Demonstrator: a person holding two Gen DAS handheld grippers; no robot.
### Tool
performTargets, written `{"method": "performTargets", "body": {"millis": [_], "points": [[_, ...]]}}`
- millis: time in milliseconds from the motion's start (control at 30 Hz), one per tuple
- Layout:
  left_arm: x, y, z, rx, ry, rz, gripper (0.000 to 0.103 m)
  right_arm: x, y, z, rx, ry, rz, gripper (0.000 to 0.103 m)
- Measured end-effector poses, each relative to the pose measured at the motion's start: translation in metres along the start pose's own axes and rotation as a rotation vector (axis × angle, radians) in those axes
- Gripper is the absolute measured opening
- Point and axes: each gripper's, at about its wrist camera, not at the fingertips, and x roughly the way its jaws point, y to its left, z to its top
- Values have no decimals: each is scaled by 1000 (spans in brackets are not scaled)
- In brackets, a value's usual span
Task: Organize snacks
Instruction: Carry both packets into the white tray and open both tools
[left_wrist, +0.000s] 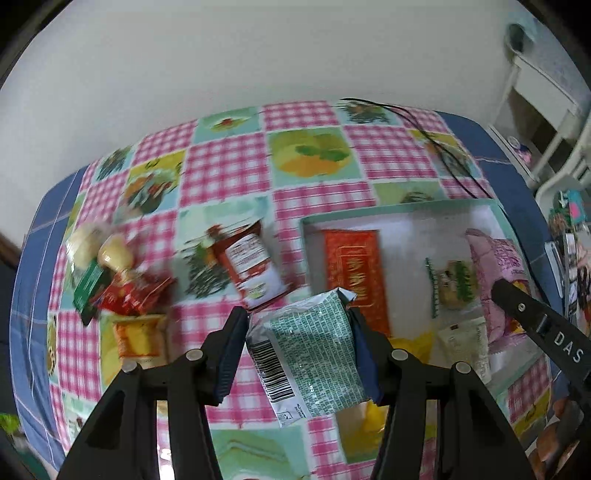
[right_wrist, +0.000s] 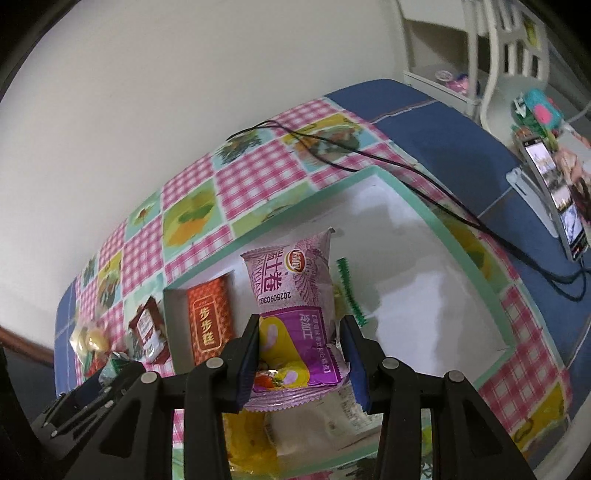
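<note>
My left gripper (left_wrist: 299, 325) is shut on a green and silver snack packet (left_wrist: 310, 354), held above the checked tablecloth just left of the white tray (left_wrist: 306, 225). My right gripper (right_wrist: 301, 332) is shut on a purple snack packet (right_wrist: 291, 295) over the tray (right_wrist: 406, 192); it shows in the left wrist view (left_wrist: 495, 258) too. In the tray lie an orange-red packet (left_wrist: 354, 266) (right_wrist: 210, 321), a green-edged packet (left_wrist: 450, 284), a yellow packet (left_wrist: 417, 343) and a white packet (left_wrist: 465, 343). On the cloth lie a red sauce sachet (left_wrist: 251, 266) and a pile of snacks (left_wrist: 110, 280).
A black cable (right_wrist: 369, 155) runs across the table's far side and over the tray's far corner. A phone on a stand (right_wrist: 554, 195) stands at the right on the blue cloth. A white shelf unit (right_wrist: 480, 55) is beyond the table. A white wall is behind.
</note>
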Motion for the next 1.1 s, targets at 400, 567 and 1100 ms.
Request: {"method": "performTargets", "body": {"millis": [400, 567, 1100], "points": [[22, -37, 23, 85, -53, -4, 56, 23, -27, 18, 55, -44, -16, 45], [36, -43, 25, 87, -50, -17, 56, 30, -34, 29, 50, -77, -50, 45], [58, -54, 29, 109, -71, -34, 57, 43, -43, 49, 45, -105, -79, 45]]}}
